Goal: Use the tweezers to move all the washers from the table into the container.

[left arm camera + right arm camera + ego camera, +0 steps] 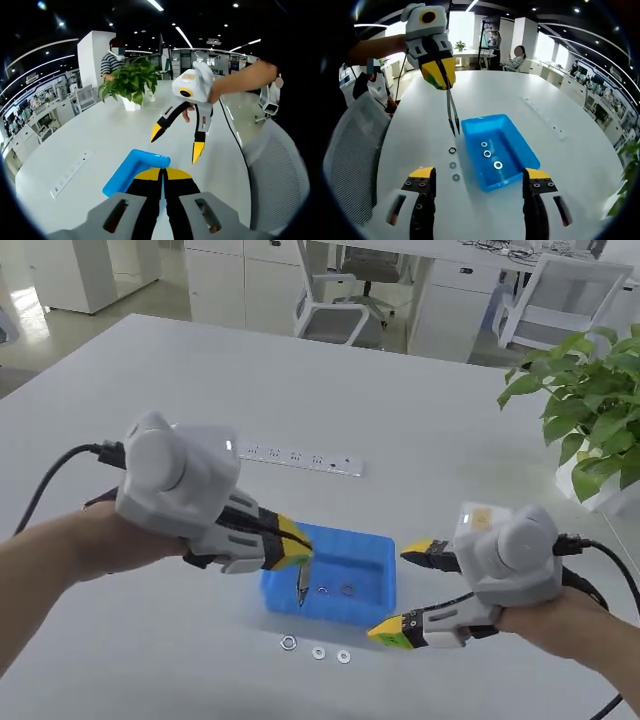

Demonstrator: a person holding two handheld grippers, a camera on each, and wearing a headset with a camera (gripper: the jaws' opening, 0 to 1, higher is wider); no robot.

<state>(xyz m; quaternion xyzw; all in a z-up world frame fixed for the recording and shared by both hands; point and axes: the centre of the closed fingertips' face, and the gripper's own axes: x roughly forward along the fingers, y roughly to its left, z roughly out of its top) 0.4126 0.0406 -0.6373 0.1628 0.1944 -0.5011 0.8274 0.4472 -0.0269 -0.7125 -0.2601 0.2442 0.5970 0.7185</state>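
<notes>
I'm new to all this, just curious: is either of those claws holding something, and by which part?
The left gripper is shut on the tweezers, clamping their upper end; the tips hang free. The right gripper is open and empty.

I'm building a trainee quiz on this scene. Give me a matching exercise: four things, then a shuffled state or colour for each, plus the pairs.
1. tweezers
2. right gripper
3. container
4. power strip

a. white
b. holds three washers
c. clamped in the left gripper
d. open, holding nothing

Pairs: 1-c, 2-d, 3-b, 4-a
</notes>
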